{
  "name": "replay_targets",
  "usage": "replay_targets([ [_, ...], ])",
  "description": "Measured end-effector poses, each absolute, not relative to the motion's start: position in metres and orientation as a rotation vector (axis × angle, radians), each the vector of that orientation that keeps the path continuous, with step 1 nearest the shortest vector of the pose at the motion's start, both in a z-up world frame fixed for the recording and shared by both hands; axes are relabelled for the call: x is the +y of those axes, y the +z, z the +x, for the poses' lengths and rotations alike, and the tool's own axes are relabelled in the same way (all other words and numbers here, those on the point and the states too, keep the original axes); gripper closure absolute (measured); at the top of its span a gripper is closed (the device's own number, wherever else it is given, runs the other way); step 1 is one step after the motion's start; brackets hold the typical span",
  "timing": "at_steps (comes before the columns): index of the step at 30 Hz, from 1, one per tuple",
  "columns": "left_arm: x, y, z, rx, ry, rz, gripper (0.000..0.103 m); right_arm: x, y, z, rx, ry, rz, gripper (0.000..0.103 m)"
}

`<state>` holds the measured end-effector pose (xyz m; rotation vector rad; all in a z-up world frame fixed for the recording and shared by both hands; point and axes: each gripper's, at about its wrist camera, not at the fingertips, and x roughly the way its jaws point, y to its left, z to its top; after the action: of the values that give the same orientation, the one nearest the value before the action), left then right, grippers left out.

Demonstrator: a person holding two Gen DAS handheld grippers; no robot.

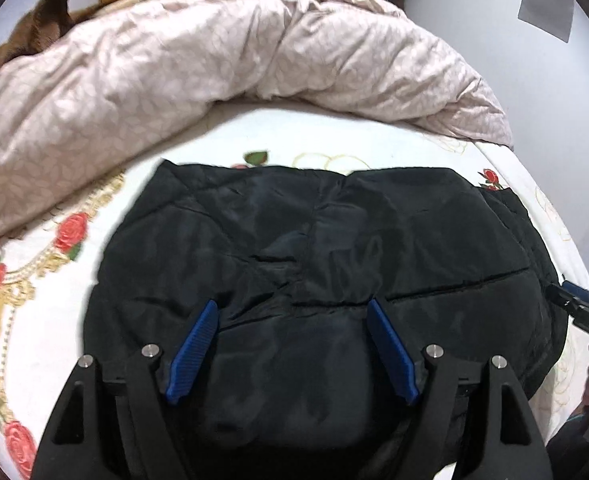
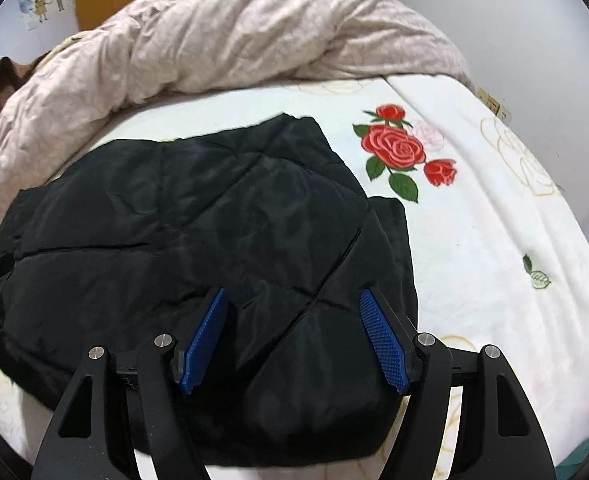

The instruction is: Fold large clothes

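- Left wrist view showed the left tongs (image 1: 292, 307) spread wide over the near part of a folded black jacket (image 1: 326, 248), blue ribbed pads (image 1: 194, 352) apart with nothing pinched between them; whether the tips touched the cloth could not be told.
- Right wrist view showed the right tongs (image 2: 292, 296) likewise wide open above the jacket's (image 2: 198, 220) near right part, gripping nothing.
- At the right edge of the left view, the right tongs (image 1: 574, 304) sat beside the jacket's right side.
- The jacket lay on the bed sheet (image 2: 474, 240), folded into a broad bundle with its long axis running left to right across both views.
- Its fabric was smooth, slightly shiny and puffy, crossed by stitched quilting seams.
- The sheet was white, printed with red roses (image 2: 394, 148); a crumpled pale pink duvet (image 1: 214, 60) was heaped behind the jacket.
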<state>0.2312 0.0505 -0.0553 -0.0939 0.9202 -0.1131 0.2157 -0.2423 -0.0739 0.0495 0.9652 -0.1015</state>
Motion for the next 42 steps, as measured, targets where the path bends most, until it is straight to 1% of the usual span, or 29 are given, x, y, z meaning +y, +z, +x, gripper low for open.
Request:
replay_targets([
  [4,0.067,-0.059,0.218,0.926,-0.083,-0.095,0.024,-0.233,-0.07,0.202,0.954,-0.078,0.048,0.034],
  [9,0.068,-0.084,0.219,0.97,-0.075,-0.095,0.024,-0.221,-0.094,0.204,0.994,-0.071,0.01,0.034],
  [17,0.065,-0.089,0.231,0.966,-0.073,-0.095,0.024,-0.222,-0.108,0.21,1.008,-0.074,0.003,0.034],
  [24,0.068,-0.08,0.23,0.973,-0.087,-0.095,0.024,-0.223,-0.103,0.211,1.016,-0.078,0.009,0.034],
  [28,0.085,-0.065,0.227,0.933,-0.066,-0.1,0.024,-0.228,-0.086,0.209,0.98,-0.073,0.039,0.034],
  [31,0.103,-0.063,0.236,0.928,-0.011,-0.081,0.024,-0.237,-0.081,0.216,0.965,-0.086,0.05,0.034],
  [33,0.118,-0.068,0.246,0.943,0.023,-0.105,0.024,-0.245,-0.085,0.225,0.979,-0.083,0.072,0.04],
  [37,0.124,-0.084,0.256,0.97,0.015,-0.119,0.024,-0.252,-0.102,0.237,1.013,-0.075,0.079,0.04],
  [42,0.117,-0.085,0.257,0.963,0.015,-0.099,0.024,-0.252,-0.105,0.237,1.011,-0.08,0.064,0.04],
])
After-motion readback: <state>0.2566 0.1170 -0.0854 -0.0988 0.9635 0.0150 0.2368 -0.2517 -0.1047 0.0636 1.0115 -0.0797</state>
